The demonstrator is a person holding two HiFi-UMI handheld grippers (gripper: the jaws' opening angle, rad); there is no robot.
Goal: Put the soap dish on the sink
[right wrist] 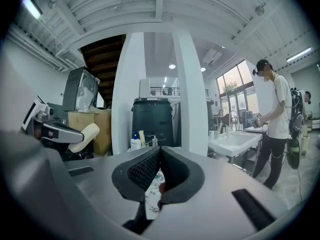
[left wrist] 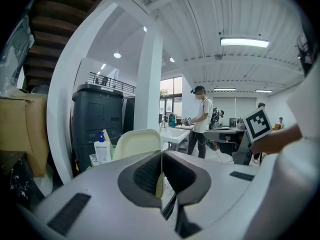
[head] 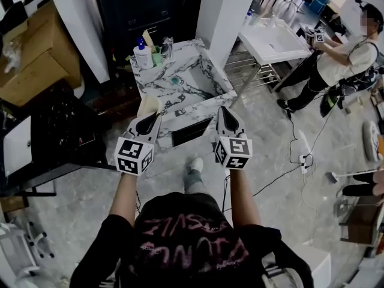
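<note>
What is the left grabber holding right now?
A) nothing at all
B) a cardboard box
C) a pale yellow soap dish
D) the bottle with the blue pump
C: in the left gripper view the left gripper has its jaws closed on the edge of the pale yellow soap dish, which sticks up beyond them.

1 overhead, 2 level, toward sink (head: 207, 77)

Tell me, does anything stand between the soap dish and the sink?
Nothing visible does. The left gripper holds the soap dish by the sink, at its near corner; the pump bottle stands at the far corner.
</note>
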